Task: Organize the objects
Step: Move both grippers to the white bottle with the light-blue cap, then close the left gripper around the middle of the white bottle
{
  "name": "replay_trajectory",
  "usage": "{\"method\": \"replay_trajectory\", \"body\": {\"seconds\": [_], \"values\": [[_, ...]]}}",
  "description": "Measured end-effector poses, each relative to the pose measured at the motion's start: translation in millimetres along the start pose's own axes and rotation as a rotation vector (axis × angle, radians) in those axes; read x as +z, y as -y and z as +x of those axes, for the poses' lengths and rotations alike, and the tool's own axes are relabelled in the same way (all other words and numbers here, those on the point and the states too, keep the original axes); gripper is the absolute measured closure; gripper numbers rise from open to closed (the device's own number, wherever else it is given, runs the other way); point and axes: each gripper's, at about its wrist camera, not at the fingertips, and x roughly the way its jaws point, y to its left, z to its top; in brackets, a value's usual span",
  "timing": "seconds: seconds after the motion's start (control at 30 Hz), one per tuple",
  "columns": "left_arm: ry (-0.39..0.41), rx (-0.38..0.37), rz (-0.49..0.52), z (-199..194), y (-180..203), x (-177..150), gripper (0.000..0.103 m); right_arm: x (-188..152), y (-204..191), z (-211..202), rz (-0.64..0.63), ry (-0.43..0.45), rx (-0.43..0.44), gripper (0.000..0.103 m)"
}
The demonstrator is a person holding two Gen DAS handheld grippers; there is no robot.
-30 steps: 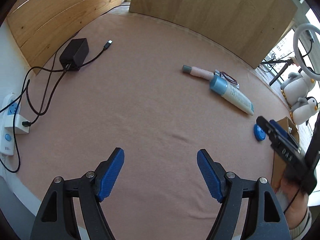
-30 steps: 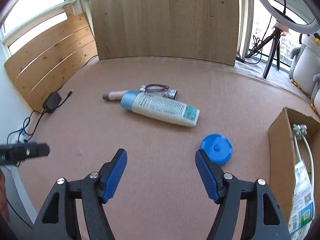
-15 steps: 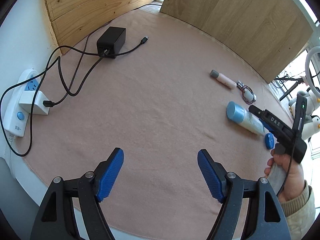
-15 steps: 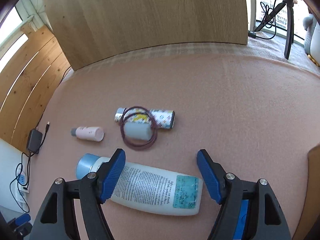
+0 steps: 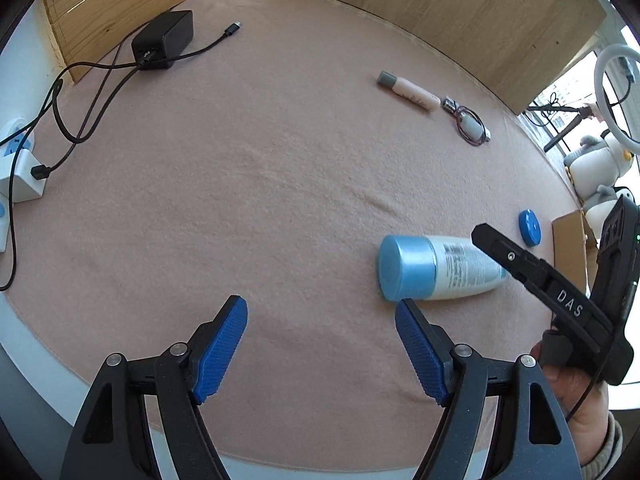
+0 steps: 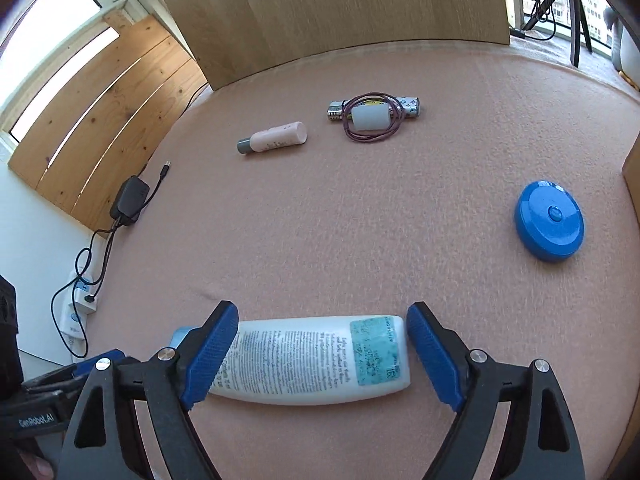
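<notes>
While its blue-padded jaws stand spread wide, the right gripper (image 6: 320, 356) straddles the white lotion bottle (image 6: 312, 360), which lies on its side across the gap, untouched by either pad. Just left, the left gripper (image 5: 322, 344) hovers equally spread, with the bottle's blue cap (image 5: 406, 266) just beyond its right finger. Farther off on the pink mat (image 6: 360, 220) lie a blue disc (image 6: 548, 226), a pink tube (image 6: 274, 142) and a corded bundle (image 6: 372, 118).

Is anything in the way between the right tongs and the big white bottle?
No. The right tongs are open around the white bottle, with nothing visible between. The blue disc lies off to the right.
</notes>
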Motion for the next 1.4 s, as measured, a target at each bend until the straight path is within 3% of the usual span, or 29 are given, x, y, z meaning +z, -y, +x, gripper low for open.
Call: {"method": "replay_trajectory", "body": {"seconds": [0.13, 0.2, 0.47, 0.7, 0.9, 1.0, 1.13, 1.4], "values": [[-0.039, -0.008, 0.042, 17.6, 17.0, -11.0, 0.023, 1.6, 11.9, -2.6, -0.005, -0.028, 0.067, 0.02], [-0.015, 0.01, 0.061, 22.8, 23.3, -10.1, 0.021, -2.7, 12.9, -5.5, -0.005, -0.044, 0.09, 0.02], [0.036, 0.048, 0.035, 31.8, 16.4, 24.5, 0.021, -50.2, 0.0, -20.6, -0.048, -0.117, 0.163, 0.02], [0.059, 0.027, 0.002, 43.3, 15.3, 61.9, 0.021, -53.7, -12.3, -37.7, -0.288, -0.088, 0.021, 0.02], [0.048, -0.018, 0.032, 48.0, 37.0, 70.8, 0.021, -70.7, -36.2, -27.4, -0.485, -0.082, -0.053, 0.02], [0.046, -0.044, 0.023, 37.2, 42.5, 65.1, 0.021, -78.6, -44.2, -23.9, -0.496, -0.065, -0.08, 0.021], [0.022, -0.084, 0.014, 31.9, 55.5, 63.9, 0.021, -88.9, -50.7, -18.9, -0.49, -0.042, -0.091, 0.039], [-0.019, -0.04, 0.056, 42.3, 79.9, 54.4, 0.021, -93.1, -49.1, -19.4, -0.503, 0.022, -0.108, 0.04]]}}
